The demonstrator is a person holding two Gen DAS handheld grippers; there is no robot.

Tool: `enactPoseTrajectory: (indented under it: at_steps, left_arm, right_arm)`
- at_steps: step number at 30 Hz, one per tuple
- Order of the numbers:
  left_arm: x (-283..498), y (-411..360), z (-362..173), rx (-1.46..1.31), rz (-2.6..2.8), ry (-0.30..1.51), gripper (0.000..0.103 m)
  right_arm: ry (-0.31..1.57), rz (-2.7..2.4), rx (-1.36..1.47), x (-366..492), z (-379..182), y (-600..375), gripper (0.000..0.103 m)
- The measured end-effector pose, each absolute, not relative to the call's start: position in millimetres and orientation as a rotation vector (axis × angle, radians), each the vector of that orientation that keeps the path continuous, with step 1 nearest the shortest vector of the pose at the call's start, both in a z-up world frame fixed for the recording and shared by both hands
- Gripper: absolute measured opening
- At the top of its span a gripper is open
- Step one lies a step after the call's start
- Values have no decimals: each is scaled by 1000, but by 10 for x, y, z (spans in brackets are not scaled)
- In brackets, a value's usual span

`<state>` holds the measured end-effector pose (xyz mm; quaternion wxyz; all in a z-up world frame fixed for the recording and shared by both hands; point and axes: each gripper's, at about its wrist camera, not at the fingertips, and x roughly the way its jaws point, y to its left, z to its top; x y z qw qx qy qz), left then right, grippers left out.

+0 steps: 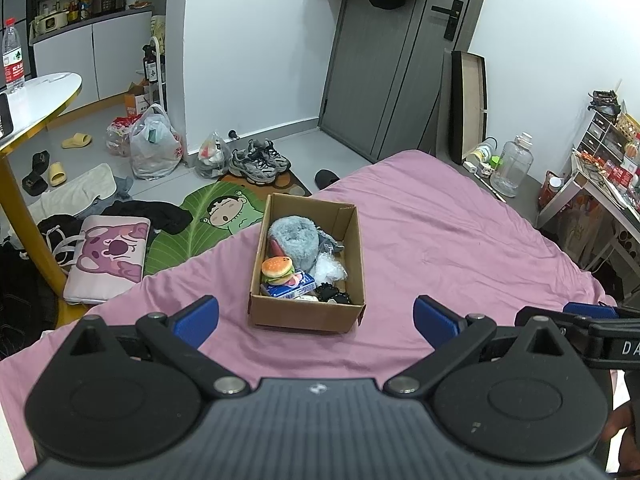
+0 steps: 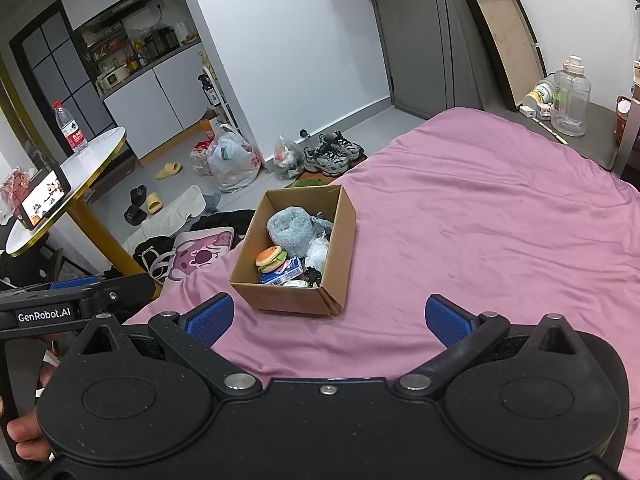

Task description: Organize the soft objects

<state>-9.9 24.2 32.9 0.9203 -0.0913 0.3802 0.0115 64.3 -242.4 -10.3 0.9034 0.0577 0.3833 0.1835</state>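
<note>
Left gripper (image 1: 316, 322) held level and forward, its blue-padded fingers (image 1: 198, 320) spread wide at 9 and 3 o'clock, gripping nothing. Right gripper (image 2: 328, 320) alongside in the same pose, pads (image 2: 448, 322) equally far apart and empty. Each device edges into the other's view, the two held side by side.

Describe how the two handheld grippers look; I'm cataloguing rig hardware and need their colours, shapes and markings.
Both are matte black plastic. The left gripper and right gripper each carry two textured blue finger pads on angled black link arms with silver pivot bolts, above two round teardrop housings. The left gripper's side reads "GenRobot.AI" in white. No cables are visible.
</note>
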Motion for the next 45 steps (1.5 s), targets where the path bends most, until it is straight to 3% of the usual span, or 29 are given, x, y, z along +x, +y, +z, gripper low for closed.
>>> enactPoseTrajectory:
  at_steps: [45]
  left_arm:
    - [-81, 299, 282, -172, 36, 793, 103]
  right_arm:
    - [825, 378, 103, 739, -220, -2450, 103]
